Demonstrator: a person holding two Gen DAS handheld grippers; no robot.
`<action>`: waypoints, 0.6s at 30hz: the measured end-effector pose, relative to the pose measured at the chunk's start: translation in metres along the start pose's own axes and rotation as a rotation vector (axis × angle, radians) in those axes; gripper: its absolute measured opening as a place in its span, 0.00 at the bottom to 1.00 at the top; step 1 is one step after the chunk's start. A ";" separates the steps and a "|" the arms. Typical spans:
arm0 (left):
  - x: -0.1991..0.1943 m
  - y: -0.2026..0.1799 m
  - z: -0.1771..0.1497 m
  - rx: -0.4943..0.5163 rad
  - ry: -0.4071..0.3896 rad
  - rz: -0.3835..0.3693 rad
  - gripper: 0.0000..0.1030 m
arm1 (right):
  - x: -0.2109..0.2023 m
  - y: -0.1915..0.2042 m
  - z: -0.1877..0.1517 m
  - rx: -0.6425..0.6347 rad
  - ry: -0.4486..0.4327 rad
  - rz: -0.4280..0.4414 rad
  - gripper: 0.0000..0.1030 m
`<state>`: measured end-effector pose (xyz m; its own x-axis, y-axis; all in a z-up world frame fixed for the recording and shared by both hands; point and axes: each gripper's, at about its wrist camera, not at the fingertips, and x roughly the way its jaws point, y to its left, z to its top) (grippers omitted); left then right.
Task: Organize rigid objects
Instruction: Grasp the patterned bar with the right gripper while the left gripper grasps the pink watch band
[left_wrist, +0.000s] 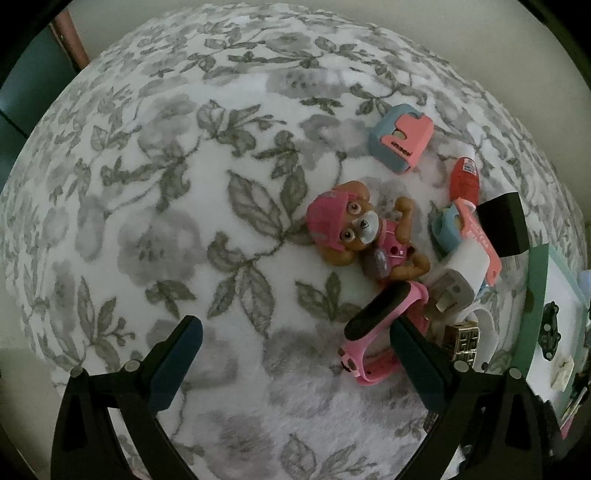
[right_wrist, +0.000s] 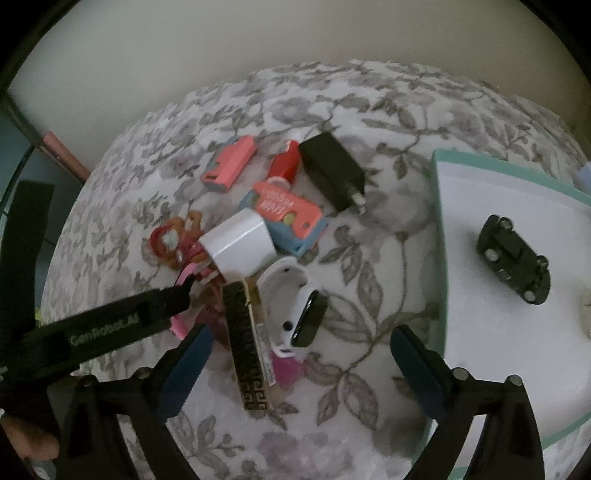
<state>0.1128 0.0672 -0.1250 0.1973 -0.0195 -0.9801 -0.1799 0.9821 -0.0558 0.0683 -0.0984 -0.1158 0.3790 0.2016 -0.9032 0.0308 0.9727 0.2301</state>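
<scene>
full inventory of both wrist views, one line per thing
floral blanket: 1, white and grey, under everything
tray: 1, mint rim and white floor, right of pile
toy car: 1, black, in tray
dog figure: 1, pink and brown, pile's left edge
white charger: 1, pile centre
black charger: 1, far side
pink-and-blue cases: 2, far side
red bottle: 1, between cases
pink watch: 1, near left gripper
white watch: 1, near side
patterned bar: 1, black and gold
left gripper: open
right gripper: open
</scene>
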 end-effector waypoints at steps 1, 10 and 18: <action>0.000 0.001 0.000 -0.002 0.001 -0.001 0.98 | 0.001 0.002 -0.001 -0.006 0.006 -0.001 0.94; 0.007 0.006 0.003 -0.014 0.007 -0.007 0.98 | 0.008 0.012 -0.005 -0.036 0.035 0.009 0.76; 0.009 0.001 0.005 -0.006 0.009 -0.037 0.90 | 0.010 0.015 -0.006 -0.031 0.054 0.040 0.47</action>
<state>0.1190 0.0688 -0.1331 0.1951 -0.0574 -0.9791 -0.1787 0.9795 -0.0931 0.0668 -0.0814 -0.1234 0.3290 0.2459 -0.9118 -0.0126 0.9666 0.2561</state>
